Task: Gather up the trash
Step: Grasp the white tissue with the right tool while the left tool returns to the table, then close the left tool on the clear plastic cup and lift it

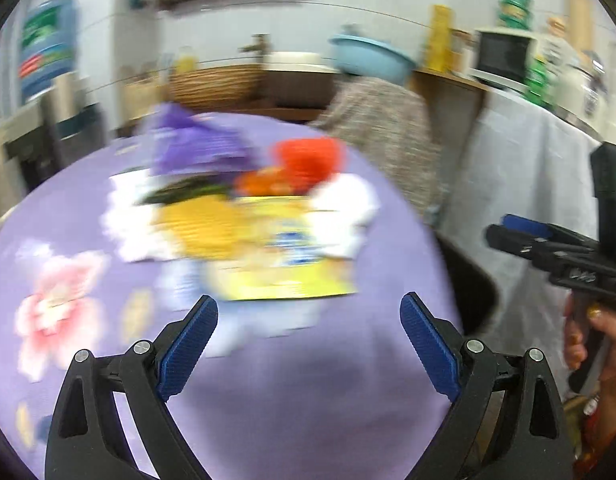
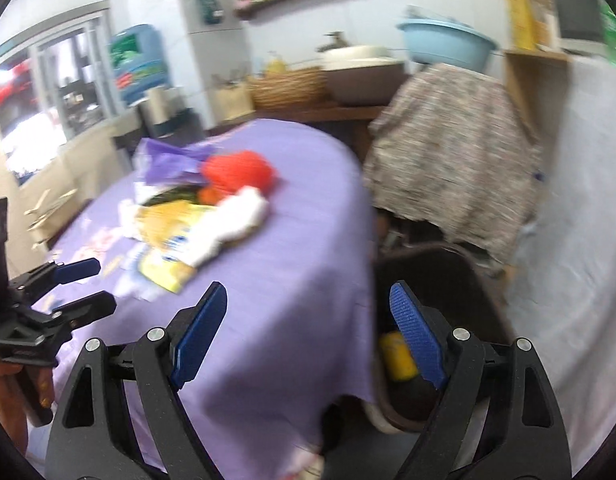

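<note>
A heap of trash lies on the purple tablecloth [image 1: 268,380]: a yellow wrapper [image 1: 276,256], white tissue [image 1: 344,208], a red crumpled item [image 1: 308,156] and a purple plastic bag [image 1: 196,144]. My left gripper [image 1: 308,304] hovers open just short of the yellow wrapper, nothing between its blue pads. My right gripper [image 2: 308,292] is open and empty above the table's right edge. Beside the table, below its right finger, stands a dark bin [image 2: 448,272] with a yellow item [image 2: 396,356] inside. The same heap [image 2: 188,216] lies ahead to the left, with the left gripper [image 2: 106,285] at the left edge.
A patterned cloth [image 2: 452,140] drapes over something behind the bin. A white cloth-covered counter [image 2: 580,200] runs along the right. A basin sink [image 2: 360,76], a blue tub [image 2: 444,44] and a wicker basket [image 2: 288,86] stand behind the table. A hand [image 1: 604,332] holds the right gripper [image 1: 497,227].
</note>
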Demonstrator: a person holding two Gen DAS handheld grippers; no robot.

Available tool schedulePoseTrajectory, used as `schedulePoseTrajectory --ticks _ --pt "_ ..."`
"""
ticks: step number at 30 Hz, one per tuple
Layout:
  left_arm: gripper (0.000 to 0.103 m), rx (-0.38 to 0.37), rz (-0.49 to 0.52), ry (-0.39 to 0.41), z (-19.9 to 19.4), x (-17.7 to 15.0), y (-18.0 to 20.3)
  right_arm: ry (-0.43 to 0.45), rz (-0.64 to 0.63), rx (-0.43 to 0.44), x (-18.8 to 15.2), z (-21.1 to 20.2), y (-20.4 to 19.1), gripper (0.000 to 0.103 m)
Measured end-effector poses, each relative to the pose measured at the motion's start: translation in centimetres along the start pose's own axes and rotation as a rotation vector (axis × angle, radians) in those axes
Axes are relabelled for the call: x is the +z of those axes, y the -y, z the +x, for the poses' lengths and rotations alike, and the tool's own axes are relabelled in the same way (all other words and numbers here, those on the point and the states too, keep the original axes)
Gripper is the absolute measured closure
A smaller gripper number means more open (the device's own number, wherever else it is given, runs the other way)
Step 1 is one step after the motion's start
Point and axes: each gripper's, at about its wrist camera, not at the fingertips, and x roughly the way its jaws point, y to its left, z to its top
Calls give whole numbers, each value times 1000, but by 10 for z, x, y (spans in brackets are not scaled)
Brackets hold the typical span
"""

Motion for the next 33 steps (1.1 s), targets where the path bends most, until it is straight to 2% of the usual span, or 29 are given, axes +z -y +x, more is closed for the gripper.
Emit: schedulePoseTrajectory --ticks 4,10,15,17,19,21,24,29,31,33 --pt "12 135 -43 3 -11 -4 -51 -21 -2 101 19 27 -33 20" --pt "11 221 -120 8 -25 -13 -113 -78 65 155 44 77 -58 20" --pt "7 253 -175 7 -32 -15 -149 -127 87 74 52 116 -62 24" --pt "6 258 -201 -7 -31 -15 -160 -146 97 61 52 127 -61 31" --pt "6 249 -231 -17 -31 -16 -171 -154 86 52 51 133 -60 50" --pt "6 257 -258 -20 -32 -16 -182 -167 85 53 50 137 -60 62" --pt "6 253 -280 -15 -33 -16 -189 -160 95 72 49 136 -57 73" --pt "6 253 -312 -14 -31 -6 -202 -117 49 93 49 122 -63 82" --pt "6 257 -357 -9 -30 2 -212 -111 16 102 48 116 -68 83" --pt "7 222 -417 -15 -27 12 -224 -94 -13 120 46 108 -74 83"
